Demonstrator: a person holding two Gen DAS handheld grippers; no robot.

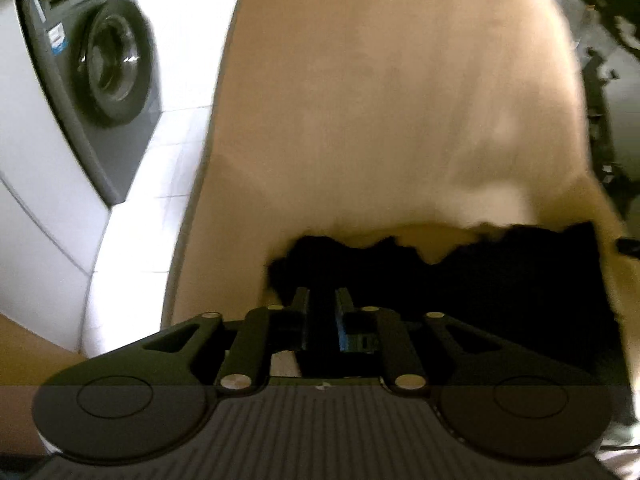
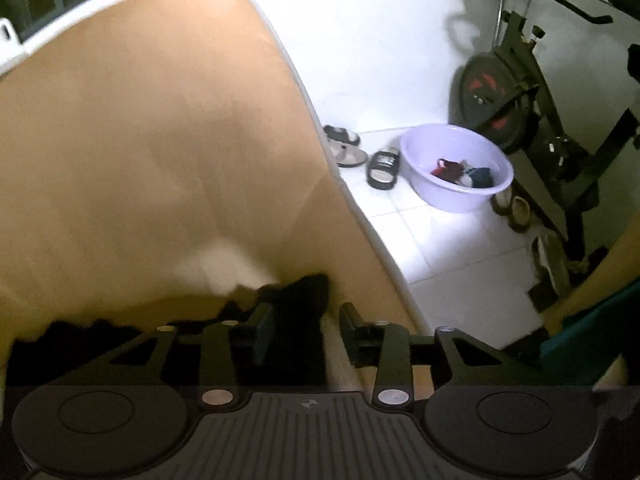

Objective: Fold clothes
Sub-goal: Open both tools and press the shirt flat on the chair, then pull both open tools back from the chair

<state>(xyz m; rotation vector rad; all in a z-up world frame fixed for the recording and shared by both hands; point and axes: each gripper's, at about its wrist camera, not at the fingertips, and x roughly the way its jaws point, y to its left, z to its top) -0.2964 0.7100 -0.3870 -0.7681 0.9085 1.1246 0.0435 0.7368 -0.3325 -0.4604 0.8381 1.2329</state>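
Black garment (image 1: 500, 280) lies at near edge of tan table (image 1: 360, 100). Left gripper (image 1: 322, 300) pinches its edge, jaws nearly together, likely to lift. Right gripper (image 2: 306, 320) jaws parted around opposite corner, not clamped. Washing machine (image 1: 100, 92) label blurred; no writing readable.

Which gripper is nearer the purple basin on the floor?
Right. The right gripper works the table edge beside the purple basin; the left gripper holds the black garment on the washing machine side.
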